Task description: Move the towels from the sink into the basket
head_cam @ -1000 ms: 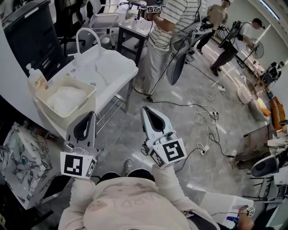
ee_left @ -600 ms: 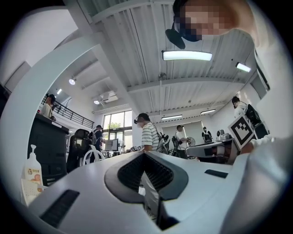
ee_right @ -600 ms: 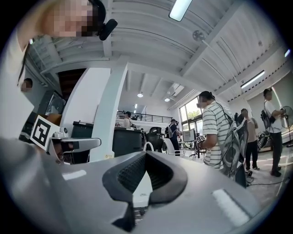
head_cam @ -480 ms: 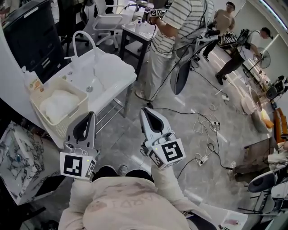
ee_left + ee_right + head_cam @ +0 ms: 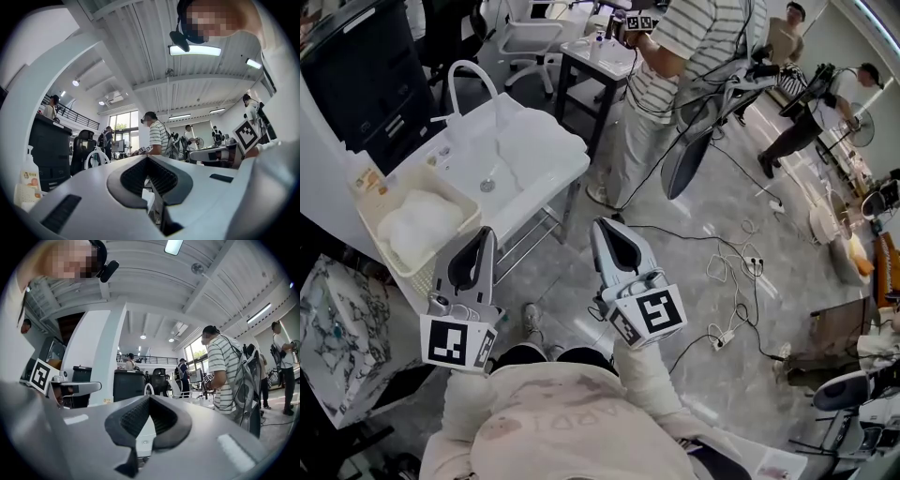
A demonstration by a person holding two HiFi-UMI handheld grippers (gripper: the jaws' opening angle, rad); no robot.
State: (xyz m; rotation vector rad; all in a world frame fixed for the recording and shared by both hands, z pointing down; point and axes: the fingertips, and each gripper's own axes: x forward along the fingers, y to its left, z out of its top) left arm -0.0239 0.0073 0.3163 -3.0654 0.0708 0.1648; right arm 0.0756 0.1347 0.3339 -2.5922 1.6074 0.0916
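A white sink [image 5: 478, 178] on a metal frame stands at the upper left of the head view, with a white towel [image 5: 539, 141] bunched on its right side. The cream basket [image 5: 370, 220] sits at the sink's left end and holds another white towel [image 5: 417, 225]. My left gripper [image 5: 478, 239] [image 5: 148, 157] is shut and empty, held over the floor just in front of the basket. My right gripper [image 5: 609, 230] [image 5: 150, 397] is shut and empty too, over the floor to the right of the sink's frame. Neither touches a towel.
A person in a striped shirt [image 5: 675, 75] stands right of the sink beside a black table [image 5: 600, 66]. Cables [image 5: 722, 272] trail over the floor at right. A marbled box [image 5: 342, 328] sits at lower left, a black cabinet [image 5: 366, 75] behind the sink, a soap bottle [image 5: 364, 173] by the basket.
Both grippers have moved together across the floor, staying shut and empty. The sink and basket have shifted a little in the head view, and my foot now shows below the left gripper.
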